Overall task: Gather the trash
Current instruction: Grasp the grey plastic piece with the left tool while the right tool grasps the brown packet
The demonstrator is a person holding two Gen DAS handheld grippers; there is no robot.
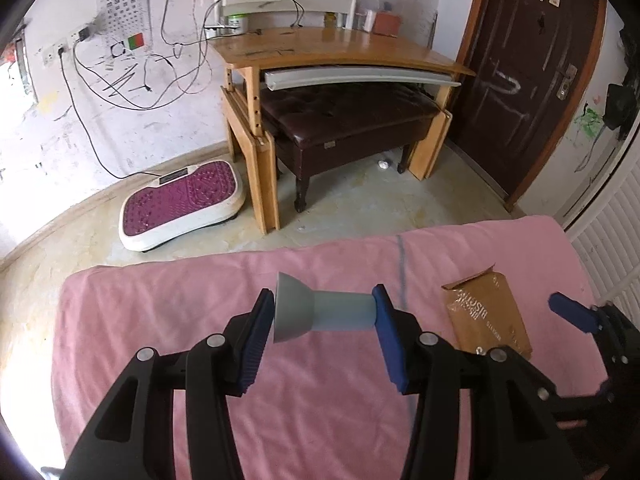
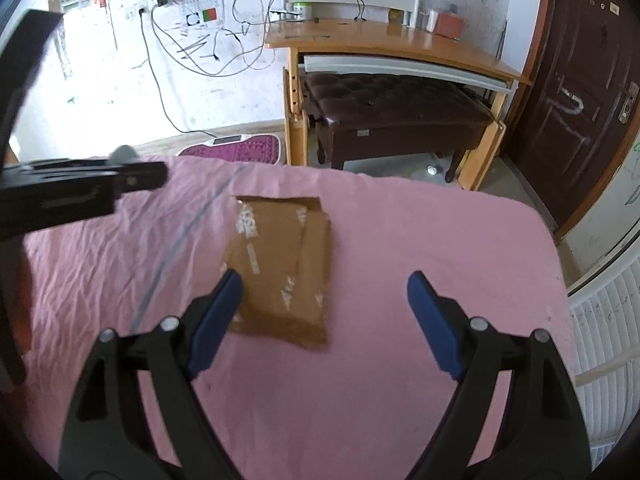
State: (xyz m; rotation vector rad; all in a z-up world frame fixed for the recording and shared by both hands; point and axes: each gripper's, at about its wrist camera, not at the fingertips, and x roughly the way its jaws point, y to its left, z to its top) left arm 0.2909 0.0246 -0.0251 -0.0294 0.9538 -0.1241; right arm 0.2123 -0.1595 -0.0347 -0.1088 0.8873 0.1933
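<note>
My left gripper is shut on a grey-blue funnel-shaped plastic piece, held sideways above the pink bed sheet. A flat brown biscuit wrapper lies on the sheet to its right. In the right wrist view the wrapper lies on the sheet just ahead of my right gripper, which is open and empty, its left fingertip over the wrapper's near left corner. The left gripper shows at the left of that view, and the right gripper at the right edge of the left wrist view.
Past the bed's far edge is bare floor with a purple and white foot massager, a wooden desk over a dark bench, and a small crumpled scrap. A dark door stands at the right.
</note>
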